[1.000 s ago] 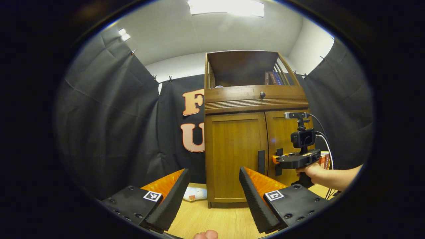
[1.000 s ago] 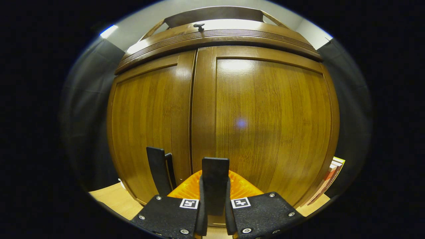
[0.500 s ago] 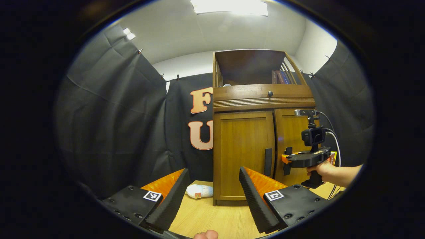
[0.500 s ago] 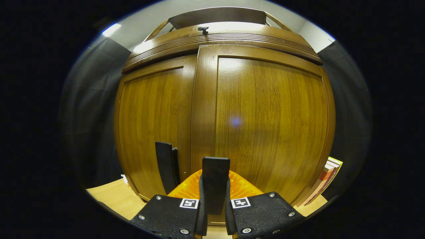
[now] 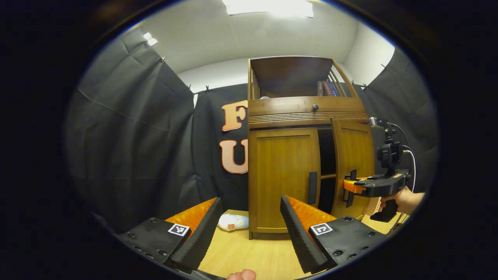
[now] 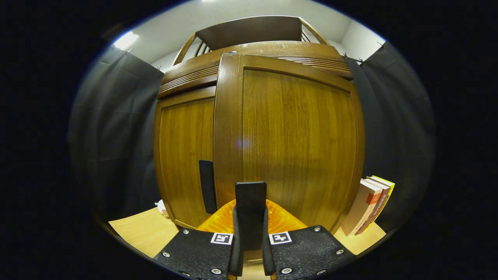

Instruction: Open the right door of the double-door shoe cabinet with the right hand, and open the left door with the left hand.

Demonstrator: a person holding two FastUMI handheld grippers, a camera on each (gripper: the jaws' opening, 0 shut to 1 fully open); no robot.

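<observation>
Nearest in the left gripper view, the left gripper hangs spread and empty over the wooden tabletop, well short of the shoe cabinet. Farther off, the right gripper is clenched on the right door's handle — and the right door has swung out from closed a second ago, baring a dark gap and shelf. The first half looks underway; the left door, handle untouched, stays closed.
</observation>
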